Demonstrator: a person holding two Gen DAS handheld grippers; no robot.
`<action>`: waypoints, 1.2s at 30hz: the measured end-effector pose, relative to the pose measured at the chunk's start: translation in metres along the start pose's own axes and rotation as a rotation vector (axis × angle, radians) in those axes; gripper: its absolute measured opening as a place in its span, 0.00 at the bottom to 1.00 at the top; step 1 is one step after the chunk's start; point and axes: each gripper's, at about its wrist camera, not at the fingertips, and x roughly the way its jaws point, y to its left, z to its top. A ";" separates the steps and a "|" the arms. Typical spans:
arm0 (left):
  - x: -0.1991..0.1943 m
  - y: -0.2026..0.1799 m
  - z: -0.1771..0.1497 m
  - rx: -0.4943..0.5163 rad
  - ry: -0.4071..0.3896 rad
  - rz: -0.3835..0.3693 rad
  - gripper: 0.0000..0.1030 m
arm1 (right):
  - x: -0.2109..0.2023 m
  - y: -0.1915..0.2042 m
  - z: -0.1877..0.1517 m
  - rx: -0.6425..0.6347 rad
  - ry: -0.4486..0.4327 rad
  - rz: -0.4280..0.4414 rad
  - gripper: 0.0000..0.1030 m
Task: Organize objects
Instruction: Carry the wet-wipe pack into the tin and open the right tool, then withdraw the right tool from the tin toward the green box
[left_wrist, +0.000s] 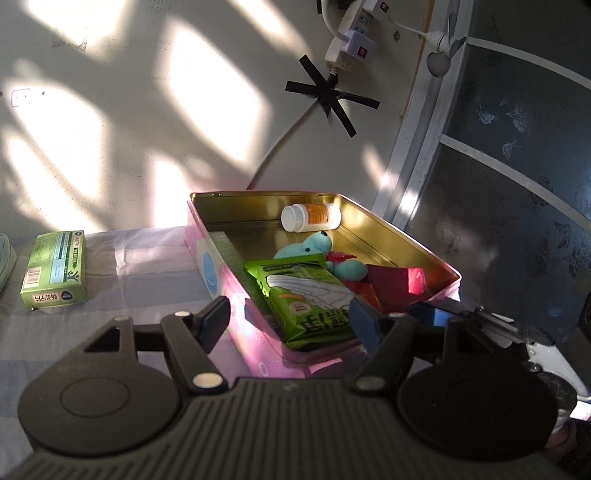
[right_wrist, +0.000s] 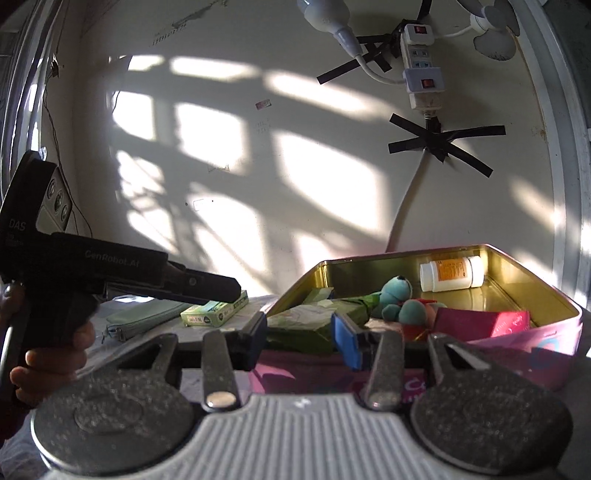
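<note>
The pink tin (left_wrist: 221, 273), gold inside, sits on the table. In it lie a white pill bottle (left_wrist: 310, 218) at the far wall, a blue plush toy (left_wrist: 314, 247), a green packet (left_wrist: 310, 299) and a red box (left_wrist: 399, 282). A green box (left_wrist: 55, 269) lies left of the tin. The left hand-held gripper (left_wrist: 288, 319) and right hand-held gripper (right_wrist: 301, 341) stand open at the tin's near edge, gripping nothing.

Glossy metal tin (left_wrist: 424, 242), plush toy (left_wrist: 314, 247)
</note>
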 end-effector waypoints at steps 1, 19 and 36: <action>0.005 -0.003 -0.001 0.015 0.015 0.016 0.70 | 0.007 0.003 0.000 -0.013 0.026 -0.014 0.38; 0.072 -0.017 0.035 0.034 0.087 0.160 0.71 | 0.086 -0.039 0.020 -0.008 0.109 -0.269 0.34; -0.017 -0.032 -0.027 0.079 0.004 0.336 0.76 | -0.019 -0.005 -0.012 0.168 0.028 -0.220 0.36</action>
